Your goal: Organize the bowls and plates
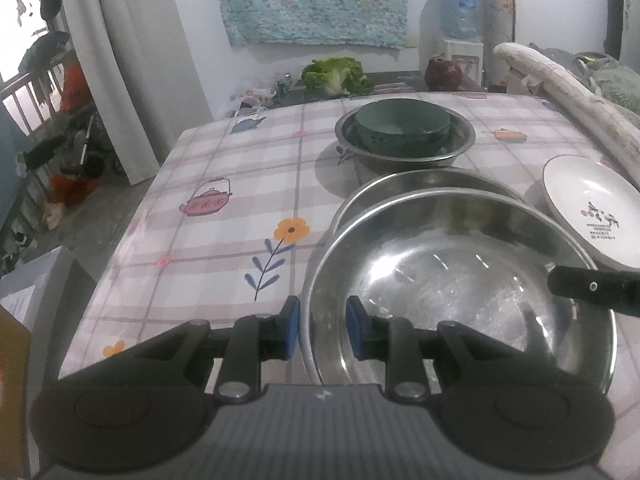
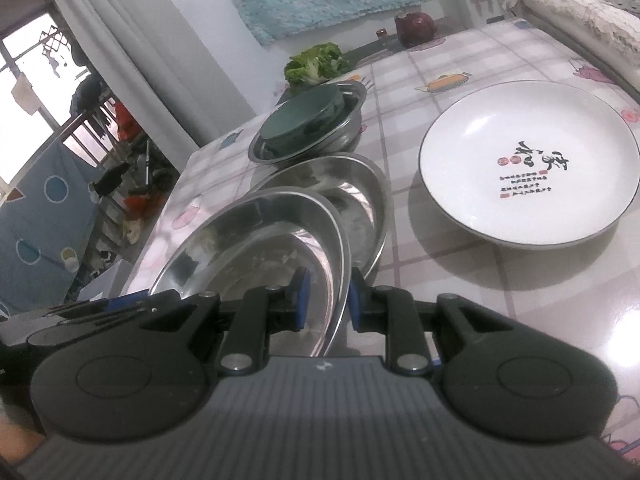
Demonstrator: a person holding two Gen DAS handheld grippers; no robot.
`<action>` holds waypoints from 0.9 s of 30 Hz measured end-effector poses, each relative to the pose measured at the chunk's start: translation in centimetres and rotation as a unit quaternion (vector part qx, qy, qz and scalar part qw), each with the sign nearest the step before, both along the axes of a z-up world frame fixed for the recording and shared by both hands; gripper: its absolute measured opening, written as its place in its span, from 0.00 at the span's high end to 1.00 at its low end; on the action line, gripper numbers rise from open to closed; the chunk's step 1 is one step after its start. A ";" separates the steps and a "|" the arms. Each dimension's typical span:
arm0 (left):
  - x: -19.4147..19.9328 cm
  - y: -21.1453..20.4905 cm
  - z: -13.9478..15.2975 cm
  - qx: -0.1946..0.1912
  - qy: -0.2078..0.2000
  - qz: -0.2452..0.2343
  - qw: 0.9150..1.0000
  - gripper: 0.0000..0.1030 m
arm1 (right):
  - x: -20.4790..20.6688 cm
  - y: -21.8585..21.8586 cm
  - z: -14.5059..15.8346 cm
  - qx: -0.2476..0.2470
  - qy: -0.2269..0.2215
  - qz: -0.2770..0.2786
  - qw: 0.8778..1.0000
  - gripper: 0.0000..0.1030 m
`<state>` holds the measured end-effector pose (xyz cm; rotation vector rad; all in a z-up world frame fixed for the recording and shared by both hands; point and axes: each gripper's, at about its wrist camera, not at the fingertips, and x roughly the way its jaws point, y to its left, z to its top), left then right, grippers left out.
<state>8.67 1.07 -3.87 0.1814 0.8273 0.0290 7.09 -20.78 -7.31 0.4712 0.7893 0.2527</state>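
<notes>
Tools, two, one per hand: left tool [image 1: 322,326] narrow, its blue pads astride the near rim of a steel plate [image 1: 460,292]; right tool [image 2: 325,302] likewise narrow, pinching the same plate's rim on the opposite side. Both appear clamped on the rim, the plate carried between them. Location of plate: over the table [image 1: 224,240], overlapping a second steel plate [image 1: 420,186] that lies just behind and under it. Further stock: green bowl [image 1: 402,128] nested in a steel basin [image 1: 404,152] farther back; white plate [image 2: 528,164] with red and black lettering to the right, apart from the steel ones. Step in hand, by judgement: stacking the held plate onto the second one. Handling notes: keep both grips level with each other so the plate does not tip; centre it over the lower plate before lowering; release both sides together once the rims seat, since a thin polished rim may slip from the pads. Pose: both tools angled down toward the table, facing the plate from opposite sides, right tool rolled somewhat.
</notes>
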 end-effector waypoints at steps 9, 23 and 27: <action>1.5 -1.0 0.4 0.000 -0.001 -0.001 1.000 0.68 | 1.6 -0.7 0.2 0.006 0.004 0.000 1.000 0.76; 1.7 -1.2 0.9 -0.012 -0.001 0.002 1.000 0.63 | 2.8 -1.5 0.2 0.000 0.002 -0.002 1.000 0.56; 1.3 -1.5 1.0 -0.014 -0.002 0.000 1.000 0.59 | 2.7 -1.7 0.1 0.000 0.003 -0.006 1.000 0.53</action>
